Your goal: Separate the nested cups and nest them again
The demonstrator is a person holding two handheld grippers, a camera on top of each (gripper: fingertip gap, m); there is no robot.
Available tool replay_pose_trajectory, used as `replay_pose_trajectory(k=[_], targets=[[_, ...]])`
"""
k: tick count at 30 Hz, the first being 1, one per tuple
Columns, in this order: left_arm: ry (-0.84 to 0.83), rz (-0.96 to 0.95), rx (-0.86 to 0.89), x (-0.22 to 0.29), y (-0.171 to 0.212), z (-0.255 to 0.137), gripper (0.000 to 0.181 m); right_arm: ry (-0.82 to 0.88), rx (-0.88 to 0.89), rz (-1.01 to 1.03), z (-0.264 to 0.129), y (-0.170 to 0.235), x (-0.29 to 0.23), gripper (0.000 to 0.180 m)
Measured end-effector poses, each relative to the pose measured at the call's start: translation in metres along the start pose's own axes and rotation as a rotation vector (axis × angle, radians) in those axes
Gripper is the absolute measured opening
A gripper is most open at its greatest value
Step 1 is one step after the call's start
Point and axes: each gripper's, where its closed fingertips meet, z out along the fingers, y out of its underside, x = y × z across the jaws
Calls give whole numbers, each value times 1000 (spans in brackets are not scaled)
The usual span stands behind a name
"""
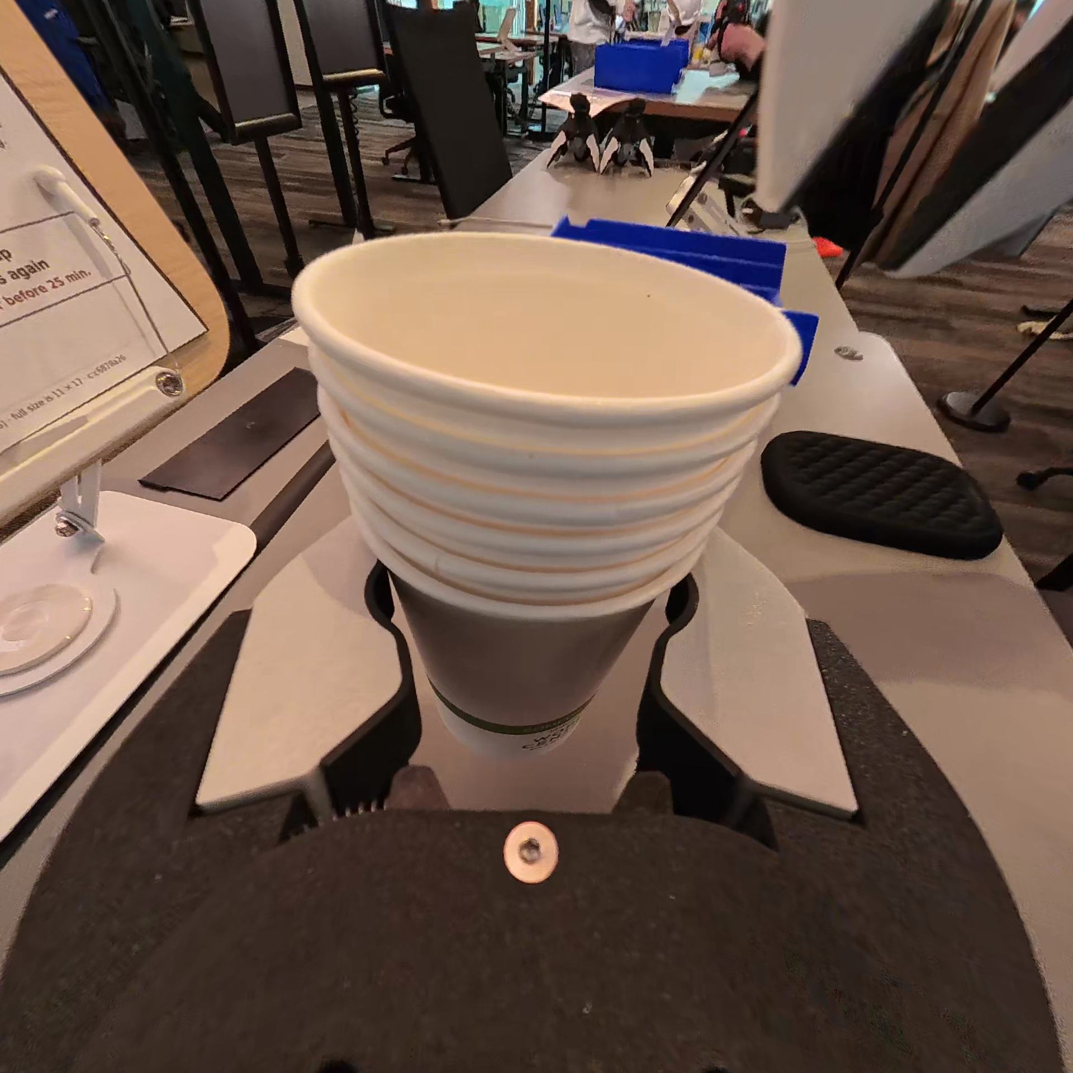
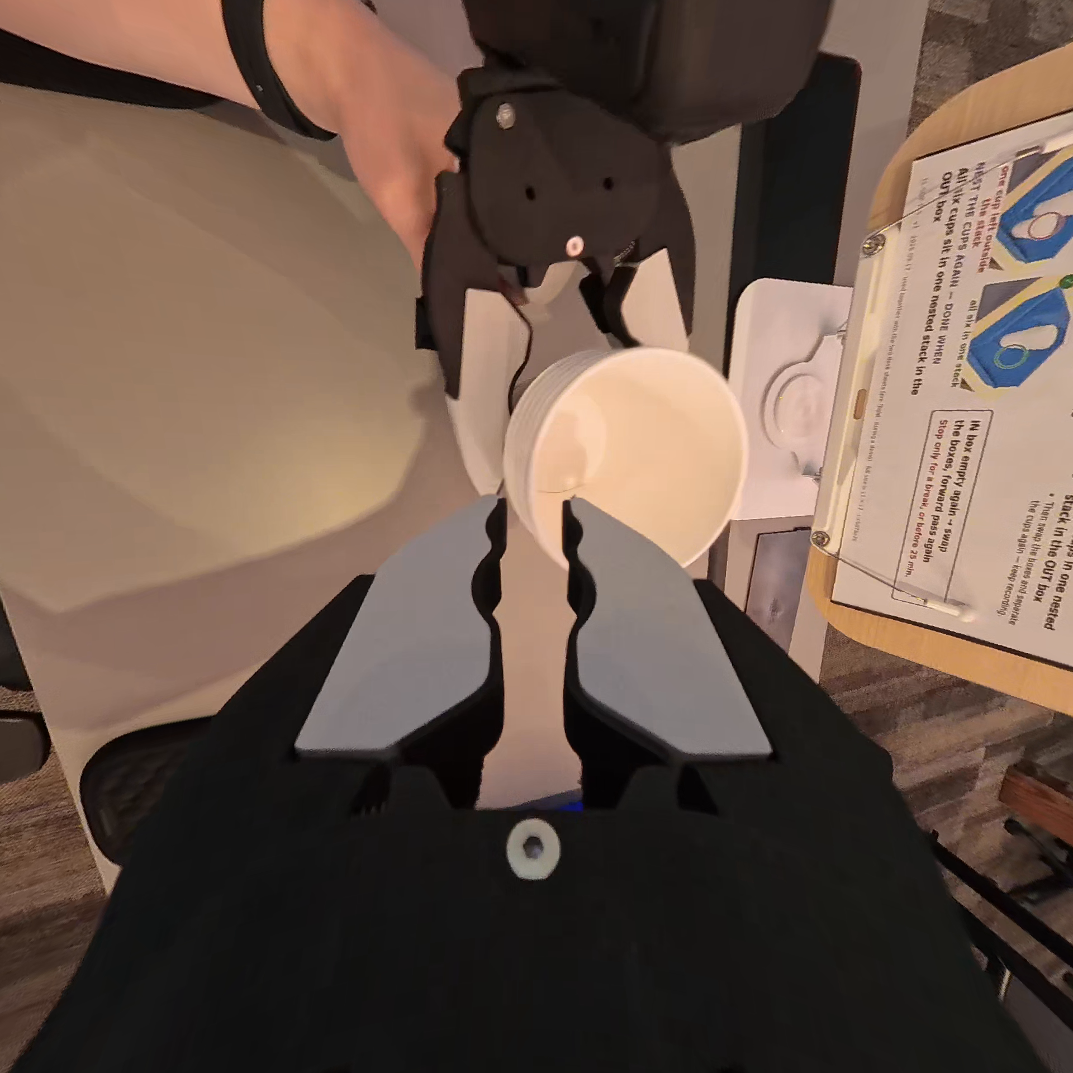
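Note:
A stack of several nested white paper cups [image 1: 540, 441] stands upright between the fingers of my left gripper [image 1: 531, 586], which is shut on the grey lower body of the bottom cup. In the right wrist view the stack [image 2: 633, 453] is seen from above with its mouth open, held by the left gripper [image 2: 540, 360] in a person's hand. My right gripper [image 2: 531, 490] hangs over the near rim of the top cup. Its jaws stand a narrow gap apart, one fingertip [image 2: 572, 511] over the cup's inside, the other just outside the stack.
A blue bin [image 1: 697, 255] stands behind the stack on the grey table [image 1: 900, 668]. A black padded rest [image 1: 877, 493] lies at the right. An instruction board on a wooden stand [image 1: 87, 278], also in the right wrist view [image 2: 958, 377], and its white base [image 1: 116, 580] are at the left.

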Motion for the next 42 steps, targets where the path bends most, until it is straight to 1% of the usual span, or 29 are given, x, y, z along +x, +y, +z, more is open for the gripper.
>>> replay_pose_trajectory(k=[6, 10, 17, 19, 29, 36, 42], targets=[[19, 18, -12, 9, 0, 5, 93, -29, 8, 4, 6, -4, -2, 17], [10, 33, -12, 10, -3, 2, 93, -65, 3, 1, 9, -5, -7, 12], [15, 20, 4, 10, -7, -2, 93, -83, 0, 9, 13, -7, -7, 10], [13, 20, -1, 10, -6, -2, 93, -109, -4, 18, 14, -6, -10, 4], [5, 23, -7, 9, -4, 0, 93, -118, -28, 20, 10, -4, -10, 3], [2, 3, -14, 6, 1, 3, 93, -55, -11, 1, -11, -9, 0, 3], [20, -17, -16, 7, 7, 8, 93, 40, 31, 15, -53, -12, 13, 3]])
